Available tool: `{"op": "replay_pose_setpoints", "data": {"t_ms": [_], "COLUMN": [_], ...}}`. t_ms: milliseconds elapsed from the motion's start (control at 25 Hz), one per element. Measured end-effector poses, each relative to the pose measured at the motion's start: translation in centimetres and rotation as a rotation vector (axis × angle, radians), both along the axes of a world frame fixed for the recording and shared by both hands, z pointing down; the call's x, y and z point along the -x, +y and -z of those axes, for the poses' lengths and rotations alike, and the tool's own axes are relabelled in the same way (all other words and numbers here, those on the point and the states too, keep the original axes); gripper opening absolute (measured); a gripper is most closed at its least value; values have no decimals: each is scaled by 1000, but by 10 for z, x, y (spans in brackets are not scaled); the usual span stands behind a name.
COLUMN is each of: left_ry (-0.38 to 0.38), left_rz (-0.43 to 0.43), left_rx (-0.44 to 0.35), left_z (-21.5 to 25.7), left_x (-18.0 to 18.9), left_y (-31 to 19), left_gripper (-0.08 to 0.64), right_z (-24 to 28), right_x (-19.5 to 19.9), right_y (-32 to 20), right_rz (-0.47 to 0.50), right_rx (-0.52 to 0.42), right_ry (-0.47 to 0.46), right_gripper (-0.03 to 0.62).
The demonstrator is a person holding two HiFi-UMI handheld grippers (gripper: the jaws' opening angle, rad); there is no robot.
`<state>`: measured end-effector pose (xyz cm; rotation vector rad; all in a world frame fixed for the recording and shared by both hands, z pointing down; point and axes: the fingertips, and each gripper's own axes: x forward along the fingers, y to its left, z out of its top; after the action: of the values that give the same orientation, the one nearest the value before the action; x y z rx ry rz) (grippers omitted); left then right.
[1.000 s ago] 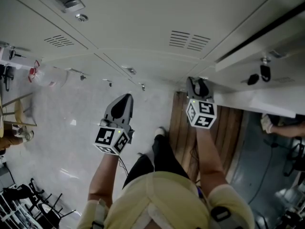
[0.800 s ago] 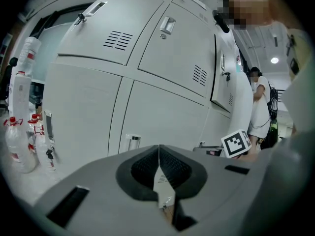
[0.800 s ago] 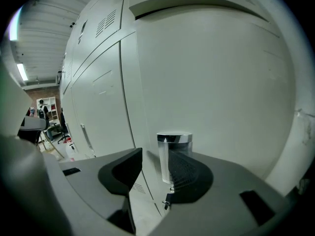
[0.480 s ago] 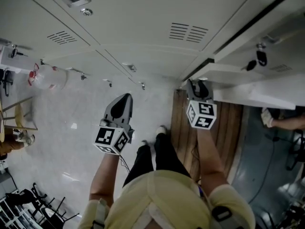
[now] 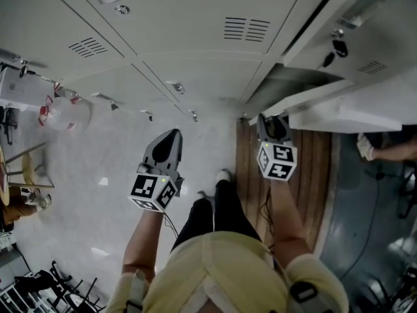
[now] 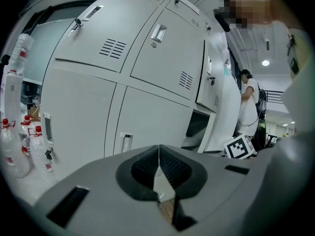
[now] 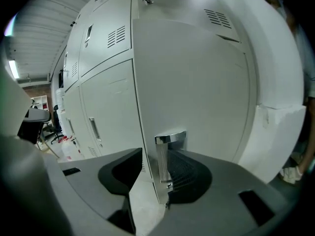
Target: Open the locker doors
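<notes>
White lockers (image 5: 195, 38) fill the top of the head view. My right gripper (image 5: 272, 129) is at the free edge of a lower locker door (image 5: 339, 113), which stands swung out from a dark opening (image 5: 293, 80). In the right gripper view, my right gripper (image 7: 155, 163) is shut on the door's chrome handle (image 7: 171, 138) and edge, one jaw behind the edge, the other against the handle. My left gripper (image 5: 167, 146) hangs free over the floor, shut and empty, in front of closed lower doors (image 6: 147, 122). In its own view, my left gripper (image 6: 158, 156) has its pads together.
The upper locker door (image 5: 384, 25) above the open one also stands ajar, with keys (image 5: 335, 47) hanging from it. Water bottles (image 5: 65, 113) stand at the lockers' left end. A wooden floor panel (image 5: 309, 171) lies under the right arm. A person's hand (image 5: 388, 152) shows at right.
The right gripper has come back from the lockers with the lower door, which has swung wider and uncovered the dark opening. The left gripper has barely shifted and stays shut.
</notes>
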<state>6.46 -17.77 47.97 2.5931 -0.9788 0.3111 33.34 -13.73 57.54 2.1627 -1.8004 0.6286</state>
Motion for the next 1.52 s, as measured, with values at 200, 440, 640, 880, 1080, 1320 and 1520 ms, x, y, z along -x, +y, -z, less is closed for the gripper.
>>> {"op": "replay_pose_setpoints", "data": {"t_ms": [200, 440, 640, 880, 1080, 1320, 1520], "left_ry": [9, 9, 14, 19, 18, 8, 2], "left_rz": [-34, -72, -109, -150, -143, -100, -81], "left_rx": [-9, -22, -19, -24, -24, -13, -4], "left_z": [5, 10, 11, 11, 12, 9, 5], "left_x": [-2, -6, -13, -23, -15, 1, 8], "left_y": [14, 30, 41, 54, 54, 44, 39], "left_gripper": [3, 3, 3, 3, 3, 3, 3], "right_z": [0, 0, 1, 17, 17, 10, 8], "right_x": [-3, -9, -22, -16, 1, 3, -7], "right_y": [29, 62, 90, 92, 77, 54, 47], "right_rz": [-26, -73, -143, -134, -109, -129, -197], "right_rx": [12, 9, 11, -22, -26, 8, 27], "right_ry": [7, 0, 2, 29, -16, -2, 23], "right_gripper": [155, 155, 155, 155, 155, 155, 155]}}
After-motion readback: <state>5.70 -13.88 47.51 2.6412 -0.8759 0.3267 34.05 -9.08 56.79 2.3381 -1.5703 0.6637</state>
